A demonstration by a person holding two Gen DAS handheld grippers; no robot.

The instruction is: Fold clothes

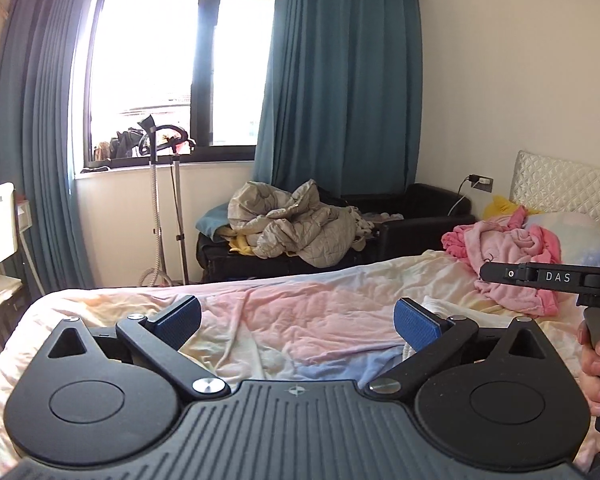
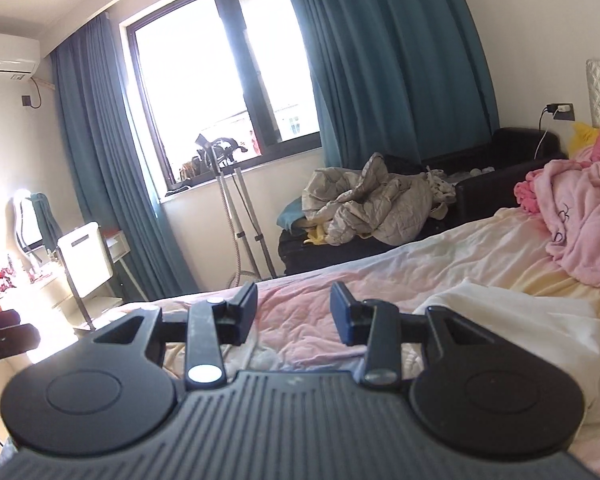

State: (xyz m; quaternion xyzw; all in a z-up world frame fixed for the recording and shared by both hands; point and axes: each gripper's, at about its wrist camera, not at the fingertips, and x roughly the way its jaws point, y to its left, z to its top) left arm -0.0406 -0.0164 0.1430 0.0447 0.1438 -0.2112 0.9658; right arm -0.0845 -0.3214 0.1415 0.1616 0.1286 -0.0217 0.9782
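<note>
Hovering above the bed, the left gripper [image 1: 298, 320] has its blue-padded fingers spread wide with nothing between them, over the rumpled pastel bedsheet [image 1: 292, 312] of pink, yellow and blue. The right gripper [image 2: 294, 314] also holds nothing, its fingers parted by a narrower gap above the same sheet. A cream-white garment [image 2: 512, 320] lies on the bed just beside the right gripper's right finger, partly hidden behind it. Near the quilted headboard [image 1: 560, 180], a crumpled pink fleece garment [image 1: 512, 252] sits in a heap. In the left wrist view, a hand [image 1: 596, 364] grips the right gripper's handle. Beyond the bed, a beige quilted blanket [image 1: 296, 224] is piled on a black sofa [image 1: 416, 216] below teal curtains [image 1: 340, 80].
</note>
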